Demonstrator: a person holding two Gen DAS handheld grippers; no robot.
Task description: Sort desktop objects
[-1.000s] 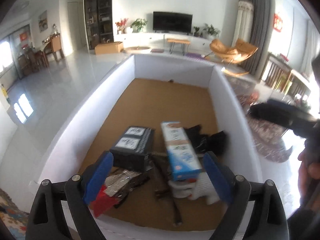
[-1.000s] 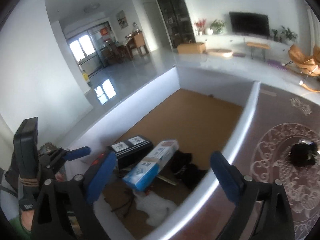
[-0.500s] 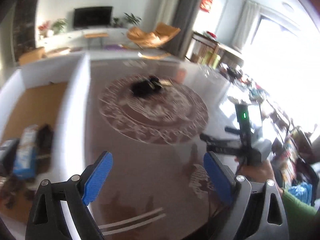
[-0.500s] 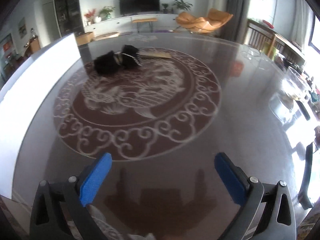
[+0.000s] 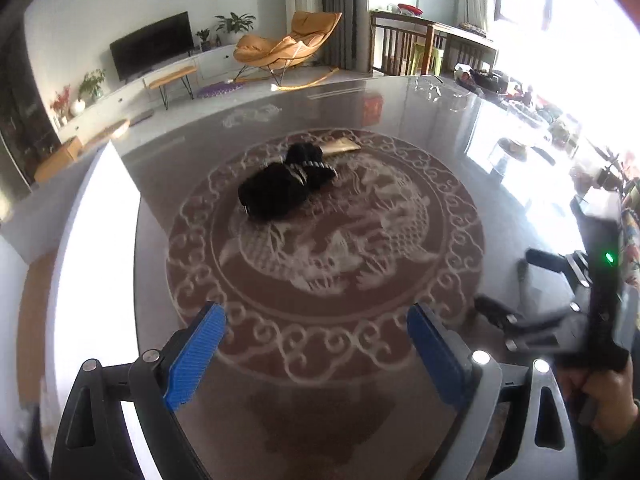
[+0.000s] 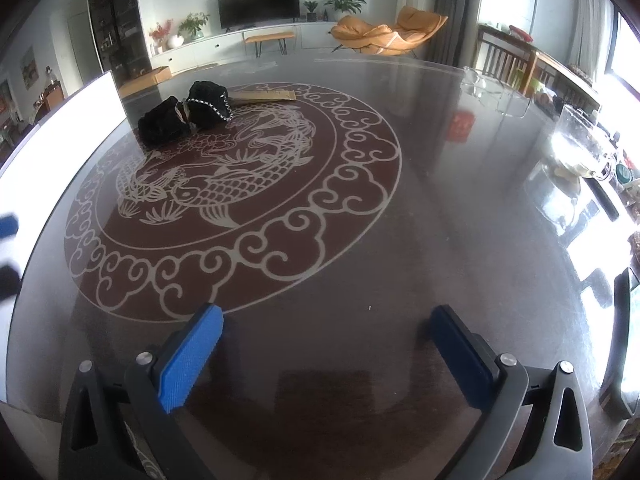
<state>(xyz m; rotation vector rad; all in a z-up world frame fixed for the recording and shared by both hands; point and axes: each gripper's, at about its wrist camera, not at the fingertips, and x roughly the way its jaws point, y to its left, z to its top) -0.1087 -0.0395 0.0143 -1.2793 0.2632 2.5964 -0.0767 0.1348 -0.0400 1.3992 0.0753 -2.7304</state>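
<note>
Black bundle (image 5: 286,186) lies well beyond 2 gaping, empty hand-held grippers (image 5: 316,344) (image 6: 326,350).

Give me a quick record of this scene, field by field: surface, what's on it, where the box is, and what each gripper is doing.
surface: glossy round table with a fish medallion pattern
objects on table: black bundle with a flat tan piece just behind it
box: white-walled box at the table's left edge
left gripper: open, empty, above the table
right gripper: open, empty, above the table
contact with objects: none
</note>
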